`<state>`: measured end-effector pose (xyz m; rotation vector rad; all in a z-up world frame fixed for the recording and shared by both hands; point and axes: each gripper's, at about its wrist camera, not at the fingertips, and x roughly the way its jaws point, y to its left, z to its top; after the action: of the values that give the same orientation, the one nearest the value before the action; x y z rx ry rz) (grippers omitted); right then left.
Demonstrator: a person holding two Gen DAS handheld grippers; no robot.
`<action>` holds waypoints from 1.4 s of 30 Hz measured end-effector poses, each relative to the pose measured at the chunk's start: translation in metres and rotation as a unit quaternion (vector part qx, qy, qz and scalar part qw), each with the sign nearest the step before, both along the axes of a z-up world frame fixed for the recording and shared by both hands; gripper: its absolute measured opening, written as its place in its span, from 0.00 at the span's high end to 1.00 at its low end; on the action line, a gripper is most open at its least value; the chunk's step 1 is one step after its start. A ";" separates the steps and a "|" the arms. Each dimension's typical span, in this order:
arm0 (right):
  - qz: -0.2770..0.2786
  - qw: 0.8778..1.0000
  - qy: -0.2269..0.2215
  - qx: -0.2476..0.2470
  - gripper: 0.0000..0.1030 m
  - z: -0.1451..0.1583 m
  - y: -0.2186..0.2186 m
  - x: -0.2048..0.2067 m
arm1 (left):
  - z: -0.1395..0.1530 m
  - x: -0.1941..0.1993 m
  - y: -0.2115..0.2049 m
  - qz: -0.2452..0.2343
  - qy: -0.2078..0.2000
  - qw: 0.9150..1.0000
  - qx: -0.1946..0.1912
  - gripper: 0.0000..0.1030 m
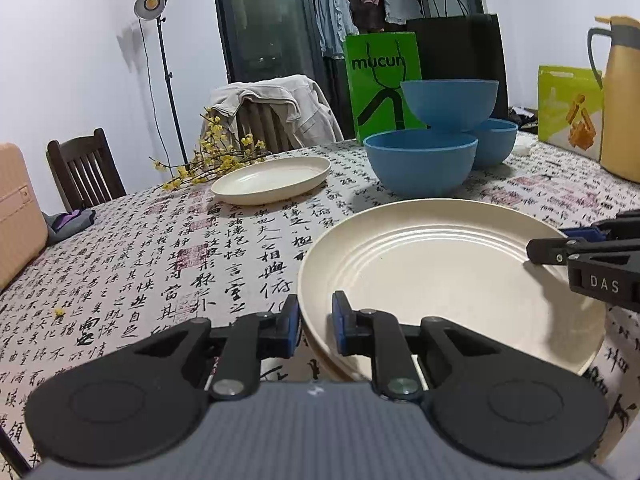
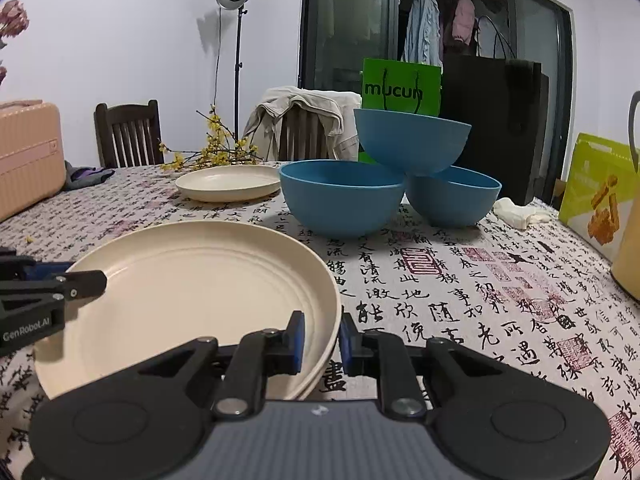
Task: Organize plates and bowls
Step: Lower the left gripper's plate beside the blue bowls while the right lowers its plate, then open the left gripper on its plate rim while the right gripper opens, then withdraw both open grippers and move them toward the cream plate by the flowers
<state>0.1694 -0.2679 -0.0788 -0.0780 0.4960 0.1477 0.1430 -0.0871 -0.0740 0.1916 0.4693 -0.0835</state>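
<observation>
Left gripper (image 1: pixel 314 326) clamps near plate (image 1: pixel 448 280) at left rim, right gripper (image 2: pixel 322 340) at right rim. Plate sits on counter (image 1: pixel 160 248); second plate (image 1: pixel 272 178) far-left, nearer left hand; bowls (image 2: pixel 344 196) behind.

Left hand-held gripper (image 1: pixel 315 326) angled gently downward, blue pads (image 1: pixel 339 322) clamped on the near rim of the cream plate (image 1: pixel 440 272). Right hand-held gripper (image 2: pixel 322 338) tilted likewise, pinching the opposite rim, facing the left across it.
</observation>
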 end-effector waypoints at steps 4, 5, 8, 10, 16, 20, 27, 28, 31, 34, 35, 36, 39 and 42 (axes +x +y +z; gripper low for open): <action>0.003 1.000 -0.005 -0.006 0.83 -0.002 0.000 -0.001 | -0.002 0.000 -0.001 0.001 0.002 1.000 0.004 0.83; 0.004 1.000 -0.006 -0.008 0.83 -0.002 0.000 -0.001 | -0.003 0.000 -0.001 0.002 0.004 1.000 0.006 0.83; 0.010 1.000 -0.008 -0.013 0.80 -0.003 0.002 -0.001 | -0.003 0.001 0.000 0.003 0.008 1.000 0.002 0.81; 0.013 1.000 -0.010 -0.012 0.79 -0.003 0.002 -0.002 | -0.002 0.000 0.002 0.001 0.008 1.000 -0.005 0.74; 0.026 1.000 -0.007 0.012 0.58 0.000 -0.004 0.000 | 0.003 -0.005 0.009 0.007 -0.013 0.999 -0.029 0.25; 0.032 0.999 -0.025 0.020 0.30 0.005 -0.006 -0.001 | 0.008 -0.009 0.015 0.009 -0.030 0.998 -0.050 0.00; 0.038 0.994 -0.052 0.085 0.00 0.017 -0.022 0.009 | 0.016 -0.006 0.031 0.021 -0.050 0.993 -0.105 0.00; 0.033 0.994 -0.058 0.090 0.00 0.018 -0.024 0.011 | 0.017 -0.005 0.032 0.023 -0.050 0.992 -0.110 0.00; 0.021 0.992 -0.071 0.106 0.00 0.020 -0.030 0.017 | 0.018 -0.003 0.034 0.030 -0.062 0.991 -0.113 0.00; 0.018 0.988 -0.076 0.131 0.00 0.017 -0.037 0.025 | 0.014 -0.004 0.034 0.035 -0.073 0.991 -0.104 0.00; 0.018 0.987 -0.076 0.138 0.00 0.016 -0.038 0.027 | 0.012 -0.004 0.034 0.033 -0.072 0.991 -0.105 0.00; 0.018 0.987 -0.074 0.143 0.00 0.013 -0.040 0.029 | 0.011 -0.004 0.034 0.034 -0.071 0.991 -0.107 0.00; 0.026 0.984 -0.060 0.163 0.00 0.008 -0.045 0.033 | 0.010 -0.008 0.035 0.037 -0.085 0.990 -0.110 0.00; 0.028 0.980 -0.067 0.183 0.00 0.006 -0.051 0.031 | 0.010 -0.015 0.035 0.039 -0.107 0.987 -0.111 0.00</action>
<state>0.2004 -0.3185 -0.0729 0.2575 0.3257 0.2840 0.1284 -0.0517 -0.0641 -0.0370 0.2509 -0.0380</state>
